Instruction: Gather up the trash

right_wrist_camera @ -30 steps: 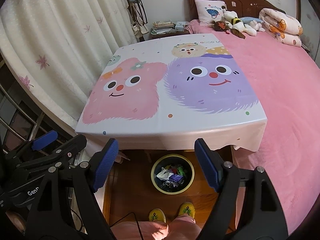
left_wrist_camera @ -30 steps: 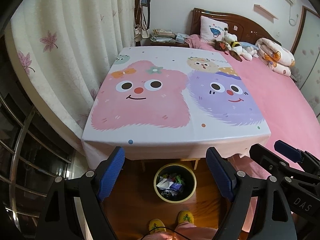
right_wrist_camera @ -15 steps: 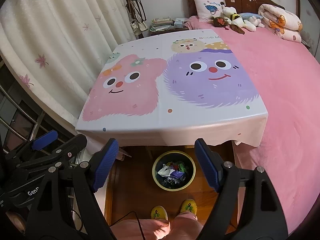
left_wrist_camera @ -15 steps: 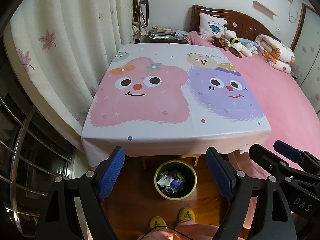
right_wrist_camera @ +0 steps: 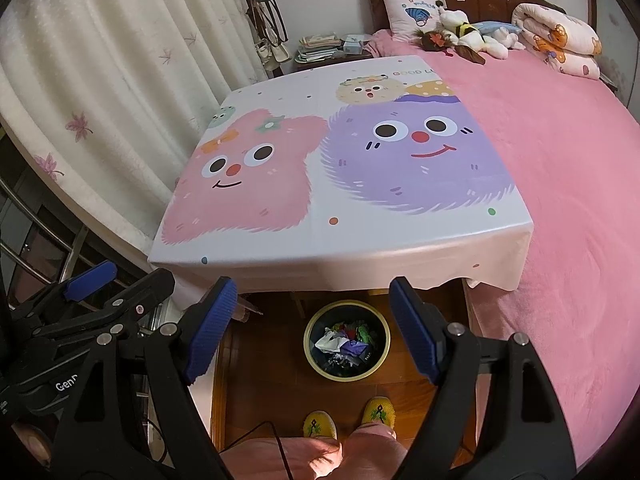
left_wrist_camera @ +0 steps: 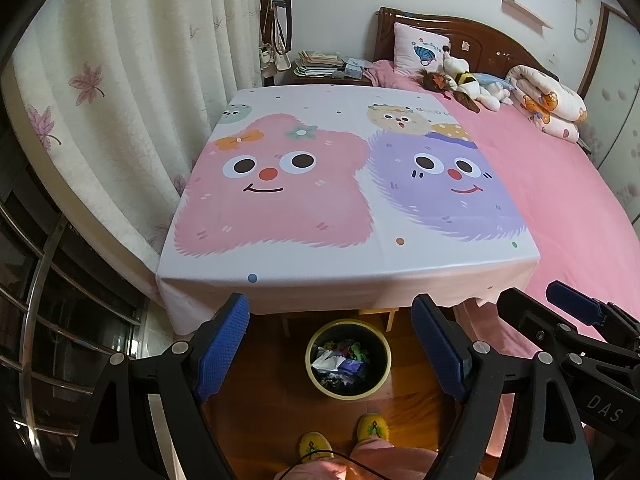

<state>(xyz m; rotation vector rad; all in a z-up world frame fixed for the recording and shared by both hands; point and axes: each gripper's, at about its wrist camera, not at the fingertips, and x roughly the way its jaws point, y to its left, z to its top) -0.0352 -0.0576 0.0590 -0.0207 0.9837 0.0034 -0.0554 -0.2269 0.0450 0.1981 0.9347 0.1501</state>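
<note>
A round dark bin with a yellow rim (left_wrist_camera: 348, 360) (right_wrist_camera: 347, 339) stands on the wooden floor under the near edge of the table. Crumpled white, purple and green trash (left_wrist_camera: 340, 362) (right_wrist_camera: 347, 342) lies inside it. My left gripper (left_wrist_camera: 340, 344) hangs open high above the bin, nothing between its blue pads. My right gripper (right_wrist_camera: 316, 328) is open and empty too, held beside the left one. The table's cartoon cloth (left_wrist_camera: 320, 184) (right_wrist_camera: 320, 176) shows no loose trash on top.
A pink bed (right_wrist_camera: 560, 160) borders the table on the right, with plush toys (left_wrist_camera: 468, 84) at its head. Curtains (left_wrist_camera: 120, 80) hang on the left. A person's yellow slippers (left_wrist_camera: 344, 436) stand on the floor just before the bin. A metal railing (left_wrist_camera: 36, 320) runs at far left.
Both grippers have risen and tilted slightly, so the table and bin sit lower and farther in view. Both stay open and empty.
</note>
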